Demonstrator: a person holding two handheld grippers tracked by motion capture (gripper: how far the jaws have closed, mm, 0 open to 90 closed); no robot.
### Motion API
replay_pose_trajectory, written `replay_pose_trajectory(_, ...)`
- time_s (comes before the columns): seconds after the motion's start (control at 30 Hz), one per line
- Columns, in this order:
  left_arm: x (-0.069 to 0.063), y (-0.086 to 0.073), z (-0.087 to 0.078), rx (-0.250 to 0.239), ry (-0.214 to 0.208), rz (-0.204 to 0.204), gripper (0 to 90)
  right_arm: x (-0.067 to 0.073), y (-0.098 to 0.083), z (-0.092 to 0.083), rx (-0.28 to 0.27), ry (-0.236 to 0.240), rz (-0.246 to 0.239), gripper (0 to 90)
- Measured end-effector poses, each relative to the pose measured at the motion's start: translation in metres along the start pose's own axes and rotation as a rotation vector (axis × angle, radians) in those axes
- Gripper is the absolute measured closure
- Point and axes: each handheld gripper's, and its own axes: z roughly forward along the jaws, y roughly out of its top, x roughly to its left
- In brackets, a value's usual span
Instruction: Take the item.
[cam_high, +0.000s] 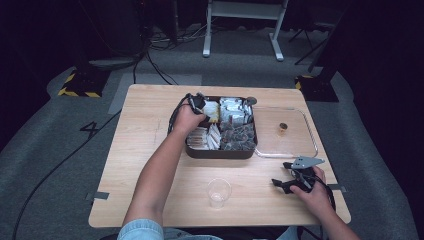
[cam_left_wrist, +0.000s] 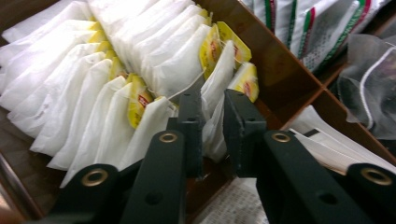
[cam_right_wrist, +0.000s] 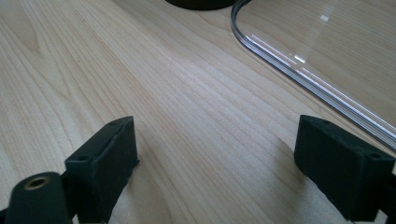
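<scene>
Grey carpet lies all around a light wooden table (cam_high: 150, 165), and the room behind it is dark. On the far middle of the table sits a dark brown box (cam_high: 220, 153) split into little parts, full of packets and tea bags.

The left gripper (cam_left_wrist: 212, 128) reaches into the far left part of the box. Its two black jaws are almost together, and they pinch a white tea bag (cam_left_wrist: 215, 84) with a yellow tag. More white tea bags (cam_left_wrist: 84, 88) stand in rows just beside it on the left. In the next part over are packets with green and red stripes (cam_left_wrist: 322, 32).

A clear plastic lid (cam_high: 300, 145) lies flat on the table, touching the right side of the box. A small brown thing (cam_high: 283, 127) sits on it; it is too small to tell what it is.

A clear plastic cup (cam_high: 219, 191) stands upright near the front edge, between the two arms.

The right gripper (cam_right_wrist: 217, 154) rests low over the bare wood at the near right. Its jaws are spread wide apart and hold nothing. The lid's curved edge (cam_right_wrist: 289, 70) is just beyond them.
</scene>
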Motion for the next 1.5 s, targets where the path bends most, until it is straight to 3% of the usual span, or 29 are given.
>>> replay_pose_trajectory(0.37,0.004,-0.003,-0.005,0.028,0.022,-0.004,82.2,0.0,0.0,0.0,0.0,0.0,0.0,13.3)
replay_pose_trajectory(0.47,0.006,-0.005,-0.004,0.024,0.009,0.013,88.7,0.0,0.0,0.0,0.0,0.0,0.0,13.3)
replay_pose_trajectory(0.6,0.005,-0.005,0.0,-0.005,-0.026,0.024,85.8,0.0,0.0,0.0,0.0,0.0,0.0,13.3)
replay_pose_trajectory(0.87,-0.001,-0.002,-0.001,0.008,-0.003,0.08,90.0,0.0,0.0,0.0,0.0,0.0,0.0,13.3)
replay_pose_trajectory(1.07,-0.003,-0.001,-0.007,-0.022,0.01,0.1,90.0,0.0,0.0,0.0,0.0,0.0,0.0,13.3)
replay_pose_trajectory(1.27,0.0,0.001,-0.02,-0.06,0.025,0.086,90.0,0.0,0.0,0.0,0.0,0.0,0.0,13.3)
replay_pose_trajectory(1.37,0.002,0.0,-0.022,-0.067,-0.002,0.081,89.8,0.0,0.0,0.0,0.0,0.0,0.0,13.3)
replay_pose_trajectory(1.5,0.002,-0.001,-0.025,-0.069,0.018,0.094,89.9,0.0,0.0,0.0,0.0,0.0,0.0,13.3)
